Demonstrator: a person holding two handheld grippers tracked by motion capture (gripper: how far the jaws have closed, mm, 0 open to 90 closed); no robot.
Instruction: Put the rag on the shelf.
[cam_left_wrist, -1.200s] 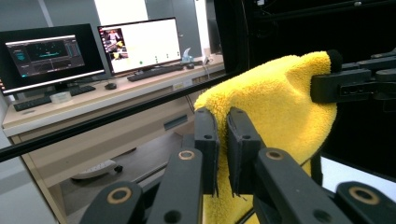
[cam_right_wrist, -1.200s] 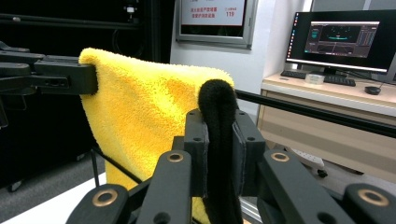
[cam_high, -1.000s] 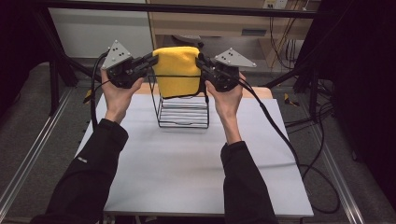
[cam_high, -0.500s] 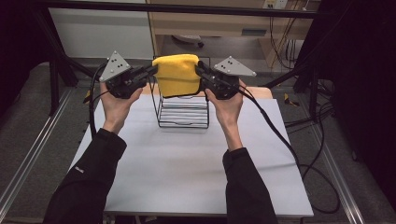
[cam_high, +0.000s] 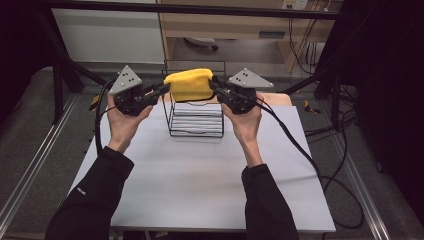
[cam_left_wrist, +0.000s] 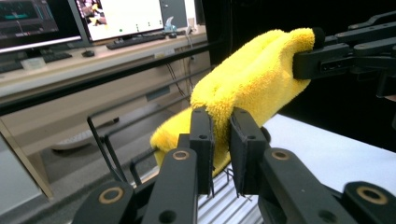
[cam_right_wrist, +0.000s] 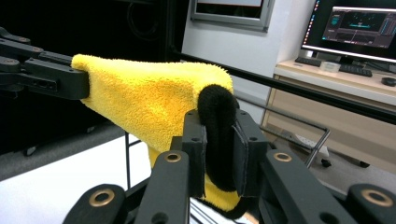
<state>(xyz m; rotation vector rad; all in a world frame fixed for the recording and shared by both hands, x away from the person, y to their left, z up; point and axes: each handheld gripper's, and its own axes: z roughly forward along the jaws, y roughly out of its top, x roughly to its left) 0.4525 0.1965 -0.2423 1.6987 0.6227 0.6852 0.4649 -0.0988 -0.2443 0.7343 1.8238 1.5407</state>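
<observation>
Lowered since before, yellow towel (cam_high: 190, 85) hangs nearer wire rack (cam_high: 196, 119); both tools gripping

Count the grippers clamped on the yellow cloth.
2. Left gripper pinches the cloth's left end; right gripper pinches its right end, above the wire rack.

Hiding the wire rack's (cam_high: 196, 119) top rear rail behind the yellow cloth (cam_high: 190, 85); cropping both sleeves at the bottom edge.

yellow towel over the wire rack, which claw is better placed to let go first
Neither clearly: the left claw and right claw each pinch an end of the yellow towel above the wire rack.
</observation>
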